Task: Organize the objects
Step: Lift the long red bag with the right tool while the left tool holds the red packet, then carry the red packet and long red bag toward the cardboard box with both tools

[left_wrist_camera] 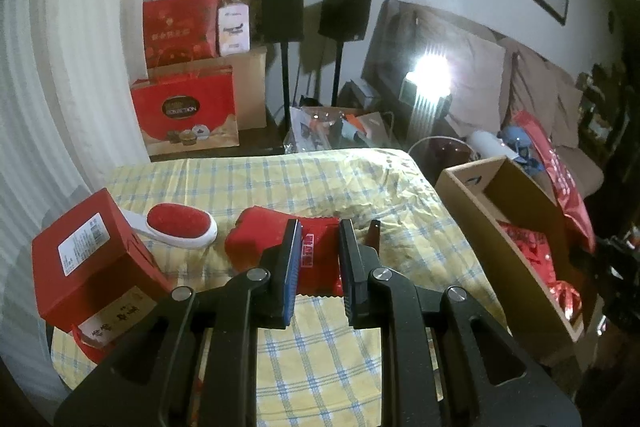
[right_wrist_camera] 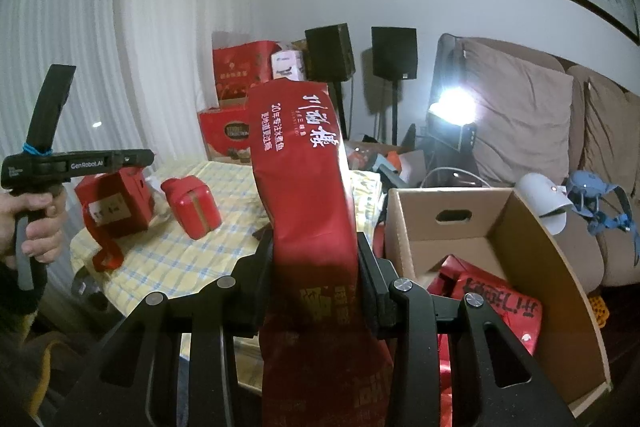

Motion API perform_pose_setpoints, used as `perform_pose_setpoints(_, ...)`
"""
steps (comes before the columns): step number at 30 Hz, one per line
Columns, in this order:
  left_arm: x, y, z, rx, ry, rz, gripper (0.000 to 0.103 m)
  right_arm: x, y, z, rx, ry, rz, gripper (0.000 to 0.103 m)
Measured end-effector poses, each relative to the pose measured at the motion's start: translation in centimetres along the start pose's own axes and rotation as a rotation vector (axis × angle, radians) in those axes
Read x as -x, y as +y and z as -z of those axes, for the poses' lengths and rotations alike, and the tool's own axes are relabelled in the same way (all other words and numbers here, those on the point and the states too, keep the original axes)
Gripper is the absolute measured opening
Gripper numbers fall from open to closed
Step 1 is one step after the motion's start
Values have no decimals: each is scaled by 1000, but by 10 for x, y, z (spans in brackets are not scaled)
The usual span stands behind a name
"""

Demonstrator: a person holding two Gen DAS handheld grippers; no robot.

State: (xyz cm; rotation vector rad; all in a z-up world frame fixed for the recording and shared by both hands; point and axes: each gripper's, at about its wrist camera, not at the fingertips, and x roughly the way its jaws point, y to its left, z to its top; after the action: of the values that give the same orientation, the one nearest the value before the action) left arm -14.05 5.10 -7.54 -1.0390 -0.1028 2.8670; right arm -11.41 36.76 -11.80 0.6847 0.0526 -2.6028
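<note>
The right gripper (right_wrist_camera: 316, 259) is clamping a tall red foil food bag (right_wrist_camera: 308, 163) upright between its jaws, just left of the cardboard box (right_wrist_camera: 520, 227). The left gripper (left_wrist_camera: 320, 259) is hovering narrowly parted and gripping nothing, a red packet (left_wrist_camera: 316, 259) lying on the checked tablecloth (left_wrist_camera: 320, 179) beyond its fingertips.

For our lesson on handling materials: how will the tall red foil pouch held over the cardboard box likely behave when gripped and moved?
The red foil pouch looks pliable: it bends above the right tongs, so it may flop. Its glossy surface could slip. Standing tall above the grip, it may sway toward the cardboard box.
</note>
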Motion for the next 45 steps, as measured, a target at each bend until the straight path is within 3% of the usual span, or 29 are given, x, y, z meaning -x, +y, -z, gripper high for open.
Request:
perform_pose_setpoints(19,15,-3,-7,-14,-50,-41,17,8,-21,-2,-40,0,34,37)
perform_pose_setpoints(45,20,-29,-22,-65,-77,-3,17,16,-40,-3,-73,-3,67,37)
